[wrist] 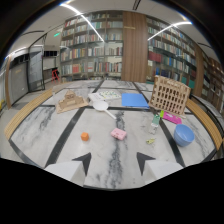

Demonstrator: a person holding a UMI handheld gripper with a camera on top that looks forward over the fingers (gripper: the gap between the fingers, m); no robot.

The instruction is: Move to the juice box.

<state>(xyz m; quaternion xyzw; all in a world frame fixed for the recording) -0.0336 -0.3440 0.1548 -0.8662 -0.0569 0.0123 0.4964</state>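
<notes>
While the gripper (114, 162) is hovering with its fingers spread wide and holding nothing, a marble table (65, 127) with dark inlaid bands is stretching ahead toward tall library bookshelves (92, 47). The small juice box (155, 121) is standing well beyond the fingers, near a blue bowl (183, 135).

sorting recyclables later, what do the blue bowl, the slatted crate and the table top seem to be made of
Blue bowl: likely plastic, going by its even matte colour and thin rim. Slatted crate: looks like pale unfinished wood, with thin strips and open gaps. Table top: white surface with grey veining and black bands, so polished marble or a marble-look laminate; the view cannot settle which. The gripper hangs open above it.
</notes>
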